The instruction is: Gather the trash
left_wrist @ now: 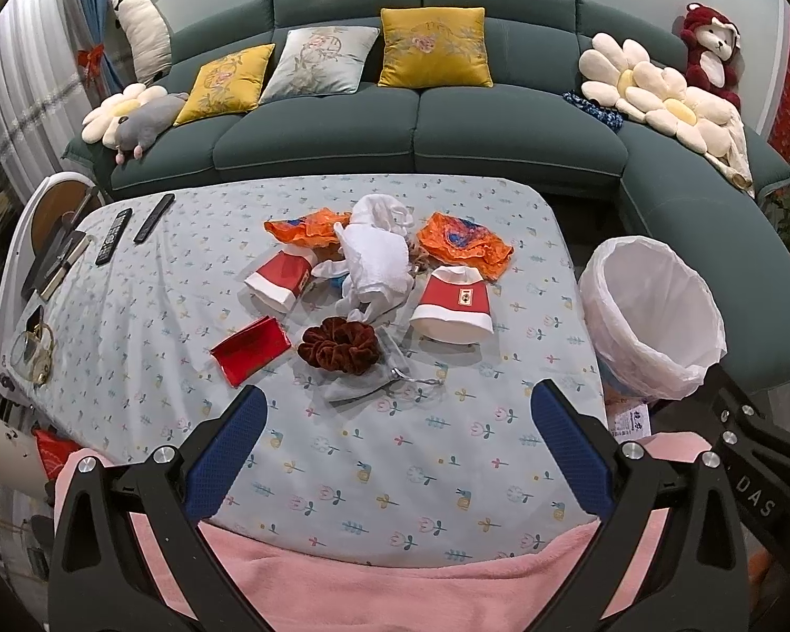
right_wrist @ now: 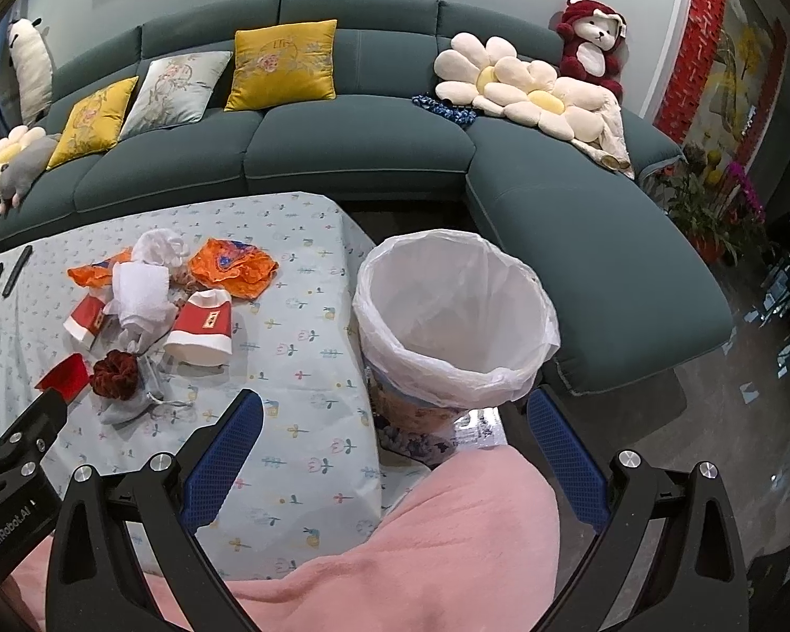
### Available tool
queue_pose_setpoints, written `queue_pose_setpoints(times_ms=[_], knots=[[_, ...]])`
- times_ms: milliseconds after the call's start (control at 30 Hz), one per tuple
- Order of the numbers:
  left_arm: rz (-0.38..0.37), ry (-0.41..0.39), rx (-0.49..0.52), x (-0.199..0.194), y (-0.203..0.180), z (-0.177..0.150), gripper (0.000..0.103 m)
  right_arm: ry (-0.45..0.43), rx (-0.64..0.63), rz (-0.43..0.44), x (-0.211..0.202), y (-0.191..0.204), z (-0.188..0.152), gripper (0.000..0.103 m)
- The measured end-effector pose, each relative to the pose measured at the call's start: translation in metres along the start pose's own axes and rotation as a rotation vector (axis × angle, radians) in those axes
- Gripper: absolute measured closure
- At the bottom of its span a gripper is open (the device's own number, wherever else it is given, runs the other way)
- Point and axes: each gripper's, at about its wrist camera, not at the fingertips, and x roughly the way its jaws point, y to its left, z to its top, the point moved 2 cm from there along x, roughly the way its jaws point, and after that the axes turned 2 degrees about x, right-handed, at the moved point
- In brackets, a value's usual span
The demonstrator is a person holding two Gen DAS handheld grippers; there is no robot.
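Left gripper [left_wrist: 397, 453]: jaws spread wide, holding nothing, poised above the near part of the table [left_wrist: 131, 326], which carries a pale flower-print cloth. Right gripper [right_wrist: 392, 455]: jaws likewise spread wide, holding nothing, poised over the table's right edge and facing the bin [right_wrist: 455, 316]. Bin: lined with a white plastic bag, standing on the floor just beside the table's right side, upright, nothing visible inside. Trash, clustered at mid-table: two red-and-white paper cups, one lying on its side [left_wrist: 278, 280] left of centre, one standing mouth down [left_wrist: 454, 304] to the right; crumpled white tissue [left_wrist: 376, 258] between them; two orange wrappers [left_wrist: 463, 244] behind. Nearer the grippers: red packet [left_wrist: 250, 350], dark red scrunchie [left_wrist: 339, 345] just beside it, and a small grey drawstring pouch [left_wrist: 374, 382] touching the scrunchie. Two remote controls [left_wrist: 131, 229] near the far left corner. Green sofa [left_wrist: 416, 126] behind the table, with cushions and plush toys.
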Motion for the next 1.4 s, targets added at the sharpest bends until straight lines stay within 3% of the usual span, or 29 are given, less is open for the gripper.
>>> queue_pose_setpoints(times_ms=[533,700,867,1133,1400], knots=[[-0.022,-0.034,-0.037,0.018,0.031,0.0,0.007,-0.032,0.068,-0.004,0.004,0.009,0.006,0.007],[-0.033,-0.041,-0.038,0.035,0.049,0.002,0.007,-0.014,0.063,0.039,0.017,0.025,0.013,0.007],[-0.025,-0.025,-0.057,0.065,0.085,0.007,0.007,0.033,0.013,0.094,0.04,0.056,0.02,0.007],[0.007,-0.004,-0.154,0.12,0.175,0.001,0.007,0.057,-0.091,0.126,0.08,0.119,0.028,0.007],[-0.037,0.076,-0.155,0.171,0.209,-0.011,0.007,0.132,-0.123,0.152,0.113,0.155,0.02,0.008]])
